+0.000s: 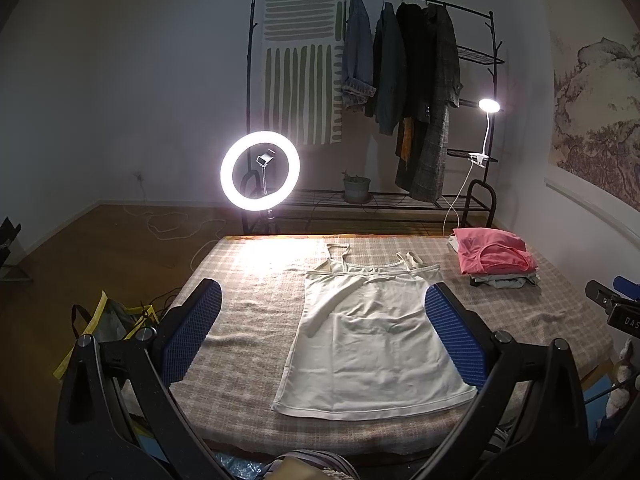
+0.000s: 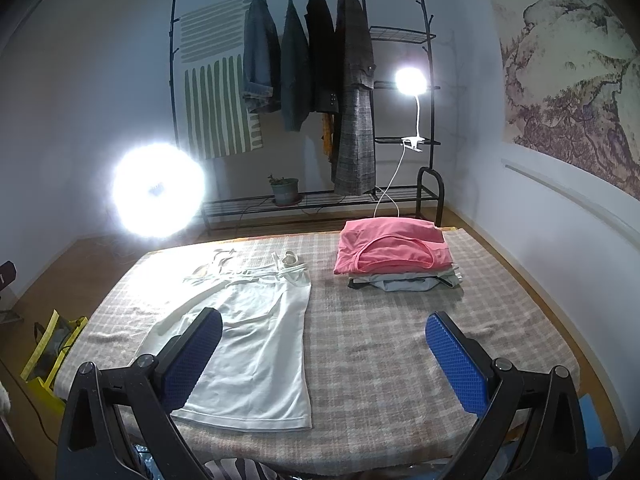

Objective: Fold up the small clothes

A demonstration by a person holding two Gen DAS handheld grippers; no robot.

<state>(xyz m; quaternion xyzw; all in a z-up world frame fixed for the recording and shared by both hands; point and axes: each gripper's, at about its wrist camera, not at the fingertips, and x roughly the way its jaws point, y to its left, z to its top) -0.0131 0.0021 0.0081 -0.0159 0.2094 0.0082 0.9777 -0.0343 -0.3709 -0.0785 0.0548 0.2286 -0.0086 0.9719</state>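
Left wrist view: white camisole spread flat on checked surface, straps toward far edge. Folded stack, pink piece on top, at far right corner, well apart from camisole. Ring light, clothes rack and clip lamp behind; yellow bag on floor at left. Left gripper raised over camisole, released, blue pads wide apart. Right gripper likewise released, above bare cloth beside camisole.
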